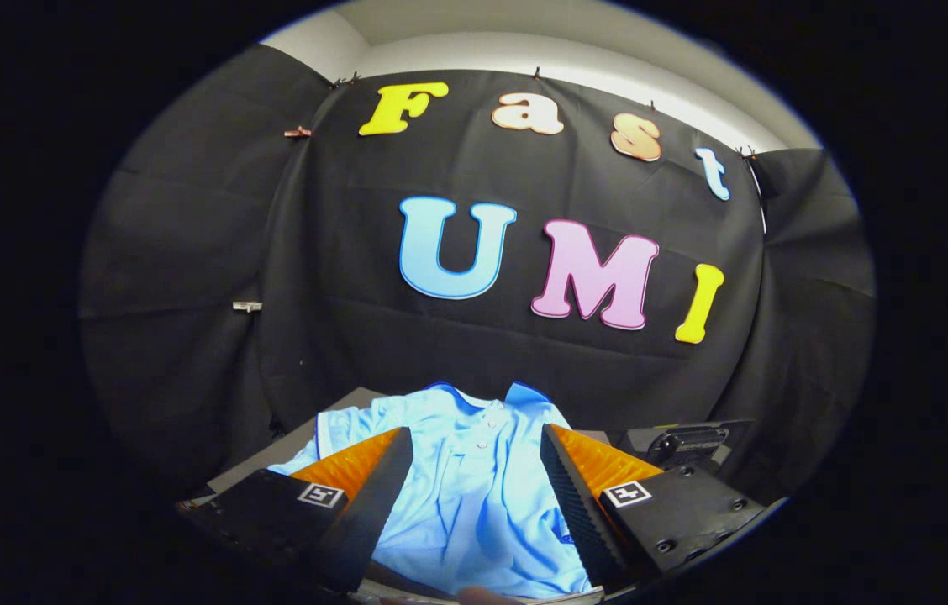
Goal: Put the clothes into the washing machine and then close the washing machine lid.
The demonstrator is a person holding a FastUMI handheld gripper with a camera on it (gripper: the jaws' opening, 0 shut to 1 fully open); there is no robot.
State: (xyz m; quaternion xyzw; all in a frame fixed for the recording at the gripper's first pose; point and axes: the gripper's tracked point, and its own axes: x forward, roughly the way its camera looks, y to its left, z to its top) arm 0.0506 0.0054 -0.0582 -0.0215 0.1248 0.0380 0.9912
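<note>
One shirt (474, 496) between spread claw (476, 458) fingers

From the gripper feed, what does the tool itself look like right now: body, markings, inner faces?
The tongs have two dark, blocky mounts, each carrying a small square black-and-white marker tag. Round screw heads dot one mount. The inner faces of the fingers are ribbed like saw teeth. They stand open over a light blue polo shirt.

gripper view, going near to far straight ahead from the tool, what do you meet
Open tool, its fingers apart on either side of the shirt → light blue polo shirt lying flat between them → its collar at the far end → the black cloth wall beyond.
</note>
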